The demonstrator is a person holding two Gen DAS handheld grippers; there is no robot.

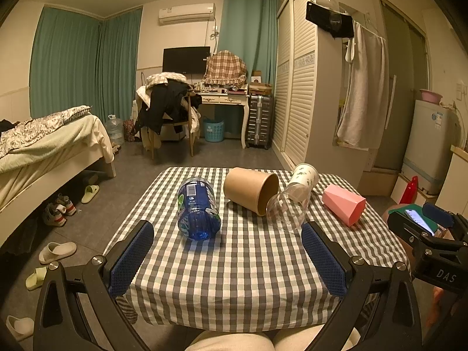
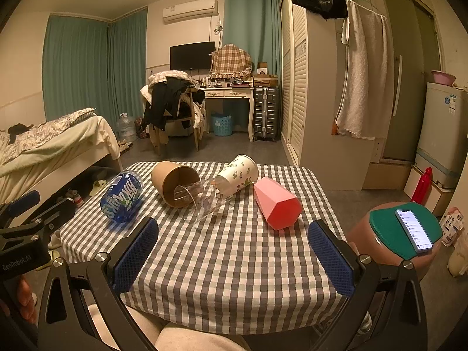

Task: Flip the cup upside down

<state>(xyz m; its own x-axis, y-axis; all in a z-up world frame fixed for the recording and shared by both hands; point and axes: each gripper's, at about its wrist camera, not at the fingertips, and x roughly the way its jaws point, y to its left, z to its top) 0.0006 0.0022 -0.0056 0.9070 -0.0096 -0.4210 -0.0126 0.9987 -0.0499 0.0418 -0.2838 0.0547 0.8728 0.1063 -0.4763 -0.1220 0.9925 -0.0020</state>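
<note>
Several cups lie on their sides on a checked tablecloth [image 1: 234,278]: a blue labelled cup [image 1: 199,207] [image 2: 122,197], a brown paper cup [image 1: 251,190] [image 2: 175,182], a clear plastic cup [image 1: 288,206] [image 2: 201,201], a white floral paper cup [image 1: 305,175] [image 2: 238,172] and a pink faceted cup [image 1: 343,203] [image 2: 276,204]. My left gripper [image 1: 228,256] is open and empty, near the table's front edge, in front of the blue cup. My right gripper [image 2: 234,254] is open and empty, in front of the pink and clear cups.
A stool with a green pad and a phone [image 2: 414,229] stands right of the table. A bed [image 1: 44,149] is at the left, with slippers [image 1: 57,251] on the floor. A wardrobe [image 1: 295,87], a chair with clothes [image 1: 166,111] and a desk stand behind.
</note>
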